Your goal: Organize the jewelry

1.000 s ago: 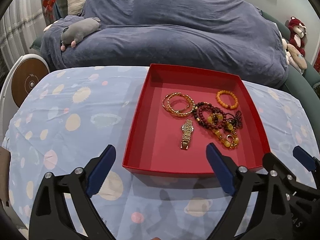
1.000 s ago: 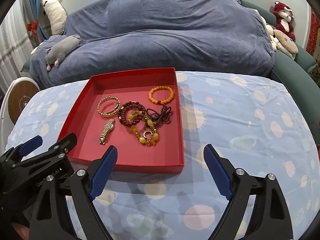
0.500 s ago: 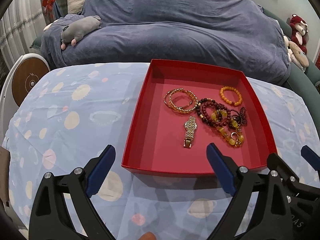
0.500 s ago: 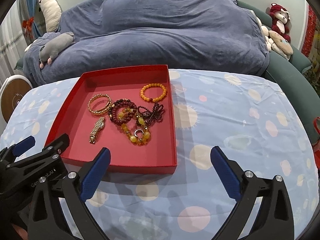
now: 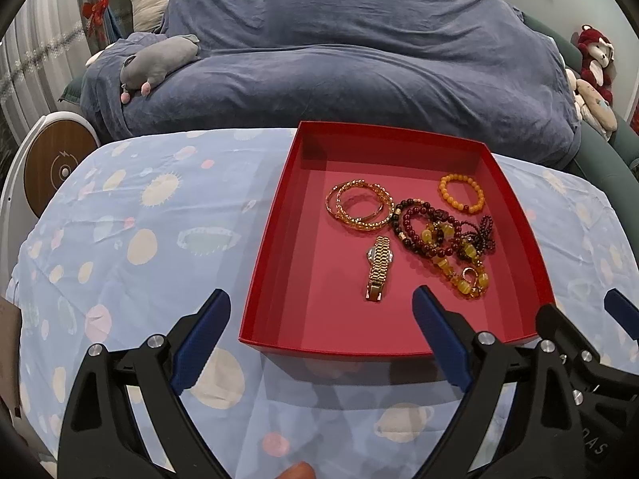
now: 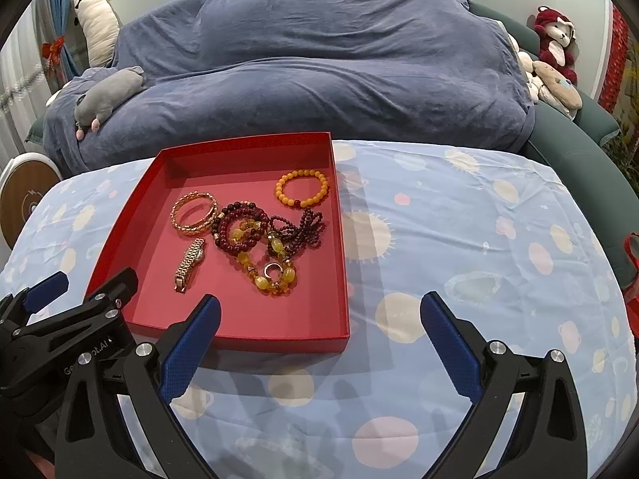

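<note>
A red tray [image 5: 275, 247] [image 6: 343, 279] lies on the patterned cloth. In it are gold bangles [image 5: 359, 207] [image 6: 194, 213], a gold watch [image 5: 379, 269] [image 6: 190, 264], an orange bead bracelet [image 5: 461, 193] [image 6: 302, 188], dark red bead bracelets [image 5: 419, 227] [image 6: 239, 229] and a yellow bead string [image 5: 465, 271] [image 6: 275, 275], tangled together. My left gripper [image 5: 321, 337] is open and empty over the tray's near edge. My right gripper [image 6: 319, 329] is open and empty at the tray's near right corner.
The table wears a light blue cloth with planets [image 6: 479, 239]. Behind it is a sofa under a blue cover [image 5: 339, 60] with a grey plush [image 5: 159, 62] and red plush toys [image 6: 555, 48]. A round wooden-faced device [image 5: 56, 171] stands at the left.
Both grippers have drawn back and risen slightly, so the tray sits a bit farther and lower in view. The jewelry has not moved. Both stay open.
</note>
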